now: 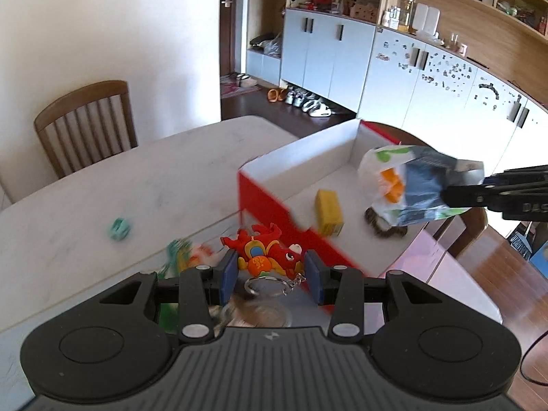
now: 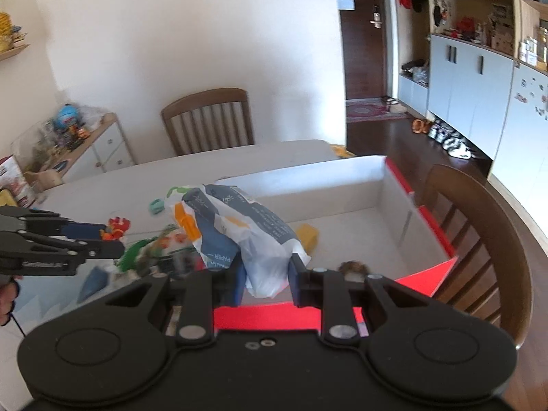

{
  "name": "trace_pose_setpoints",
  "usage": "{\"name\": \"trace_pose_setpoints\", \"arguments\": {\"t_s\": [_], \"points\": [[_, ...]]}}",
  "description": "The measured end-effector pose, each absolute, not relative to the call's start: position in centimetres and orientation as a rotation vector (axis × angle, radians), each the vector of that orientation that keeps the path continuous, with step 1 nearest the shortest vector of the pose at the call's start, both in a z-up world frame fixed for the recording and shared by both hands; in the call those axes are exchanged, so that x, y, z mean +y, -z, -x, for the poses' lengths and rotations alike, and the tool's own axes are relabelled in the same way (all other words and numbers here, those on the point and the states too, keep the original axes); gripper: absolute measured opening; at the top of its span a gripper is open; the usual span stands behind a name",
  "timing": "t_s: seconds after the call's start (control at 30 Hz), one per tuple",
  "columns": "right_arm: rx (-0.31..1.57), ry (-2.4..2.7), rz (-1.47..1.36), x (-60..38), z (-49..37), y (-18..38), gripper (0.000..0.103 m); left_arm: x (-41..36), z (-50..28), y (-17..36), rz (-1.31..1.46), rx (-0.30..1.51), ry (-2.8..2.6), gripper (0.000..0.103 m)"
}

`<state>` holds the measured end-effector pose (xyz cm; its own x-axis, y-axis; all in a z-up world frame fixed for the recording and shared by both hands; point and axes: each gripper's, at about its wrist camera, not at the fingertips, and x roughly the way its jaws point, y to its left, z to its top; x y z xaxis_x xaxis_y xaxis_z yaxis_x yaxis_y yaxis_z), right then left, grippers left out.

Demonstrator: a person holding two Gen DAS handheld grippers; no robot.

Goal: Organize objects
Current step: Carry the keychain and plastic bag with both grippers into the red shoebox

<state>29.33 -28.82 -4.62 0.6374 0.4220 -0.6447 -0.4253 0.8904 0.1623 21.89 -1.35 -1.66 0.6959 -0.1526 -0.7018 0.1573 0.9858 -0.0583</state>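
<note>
the left claw (image 1: 270,270) was clamped on a red dragon keychain (image 1: 265,251), the right claw (image 2: 265,281) on a tissue pack (image 2: 239,229) above the red box (image 1: 270,202); a yellow block (image 1: 328,212) lay inside, a teal toy (image 1: 119,228) waited far-left on the counter (image 1: 102,188).

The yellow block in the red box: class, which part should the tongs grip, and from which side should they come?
Grip the yellow block across its two long flat sides, coming down from above. It lies alone on the floor of the red box, whose walls bar a level approach. The nearest thing, a brown fuzzy clump, lies apart from it.
</note>
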Motion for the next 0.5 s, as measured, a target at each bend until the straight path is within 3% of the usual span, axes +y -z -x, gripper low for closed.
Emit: {"name": "trace_pose_setpoints", "arguments": {"t_s": [0.5], "points": [[0.81, -0.379, 0.046, -32.0, -37.5, 7.7, 0.024, -11.0, -29.8, 2.3, -0.053, 0.861, 0.218, 0.041]]}}
